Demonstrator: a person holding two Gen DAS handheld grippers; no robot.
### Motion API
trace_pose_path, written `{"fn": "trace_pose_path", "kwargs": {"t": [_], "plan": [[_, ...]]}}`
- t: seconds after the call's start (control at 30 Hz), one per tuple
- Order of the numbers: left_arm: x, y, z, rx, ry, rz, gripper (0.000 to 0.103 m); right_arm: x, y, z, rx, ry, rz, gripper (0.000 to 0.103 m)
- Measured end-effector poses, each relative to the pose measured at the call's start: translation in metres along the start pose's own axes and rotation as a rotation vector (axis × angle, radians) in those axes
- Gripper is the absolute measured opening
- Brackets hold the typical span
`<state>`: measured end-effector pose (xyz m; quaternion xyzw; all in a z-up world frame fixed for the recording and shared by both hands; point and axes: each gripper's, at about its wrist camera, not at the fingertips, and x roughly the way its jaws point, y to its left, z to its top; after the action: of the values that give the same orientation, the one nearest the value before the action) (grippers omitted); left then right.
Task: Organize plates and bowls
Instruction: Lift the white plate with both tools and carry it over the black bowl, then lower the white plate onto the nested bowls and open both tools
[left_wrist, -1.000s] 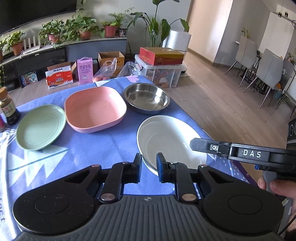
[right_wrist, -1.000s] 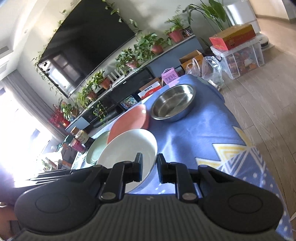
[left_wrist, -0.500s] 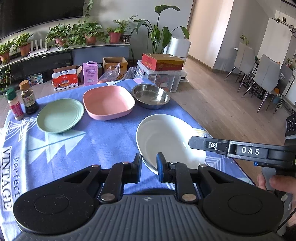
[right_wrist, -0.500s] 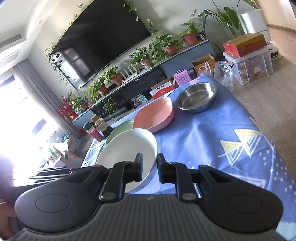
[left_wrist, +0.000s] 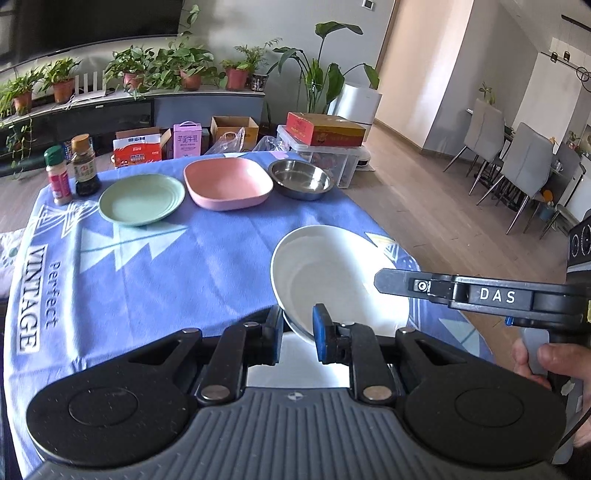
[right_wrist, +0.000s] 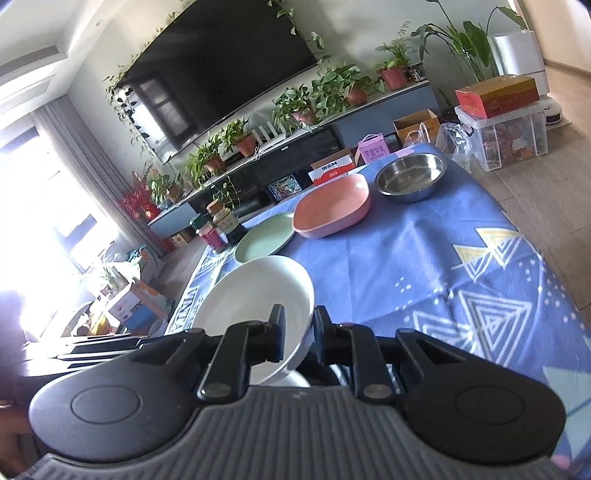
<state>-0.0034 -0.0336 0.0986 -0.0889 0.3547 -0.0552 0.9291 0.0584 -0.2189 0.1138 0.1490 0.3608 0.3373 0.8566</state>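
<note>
Both grippers hold one white plate (left_wrist: 332, 273) lifted above the blue tablecloth (left_wrist: 184, 258). My left gripper (left_wrist: 297, 325) is shut on its near rim. My right gripper (right_wrist: 298, 325) is shut on its right rim; its finger shows from the side in the left wrist view (left_wrist: 406, 284). The white plate also shows in the right wrist view (right_wrist: 255, 295). At the table's far side stand a green plate (left_wrist: 142, 198), a pink square bowl (left_wrist: 227, 182) and a steel bowl (left_wrist: 301, 179), in a row.
Two seasoning bottles (left_wrist: 72, 171) stand at the far left corner of the table. Boxes and a plastic crate (left_wrist: 325, 147) sit on the floor beyond the table. Dining chairs (left_wrist: 517, 162) stand to the right. The table's right edge is close to the plate.
Both grippers have risen and pulled back with the white plate; the table and the other dishes now look farther away and more of the cloth shows.
</note>
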Motion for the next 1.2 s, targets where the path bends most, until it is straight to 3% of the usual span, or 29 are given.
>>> {"fn": "trace_pose_path", "kwargs": {"t": [0.7, 1.2], "plan": [[-0.010, 0.013, -0.047, -0.029, 0.055, 0.016, 0.016, -0.004, 0.027, -0.046, -0.053, 0.067, -0.028, 0.042], [0.000, 0.016, -0.054, -0.001, 0.102, 0.021, 0.017, 0.002, 0.025, -0.059, -0.056, 0.113, -0.032, 0.042]]}}
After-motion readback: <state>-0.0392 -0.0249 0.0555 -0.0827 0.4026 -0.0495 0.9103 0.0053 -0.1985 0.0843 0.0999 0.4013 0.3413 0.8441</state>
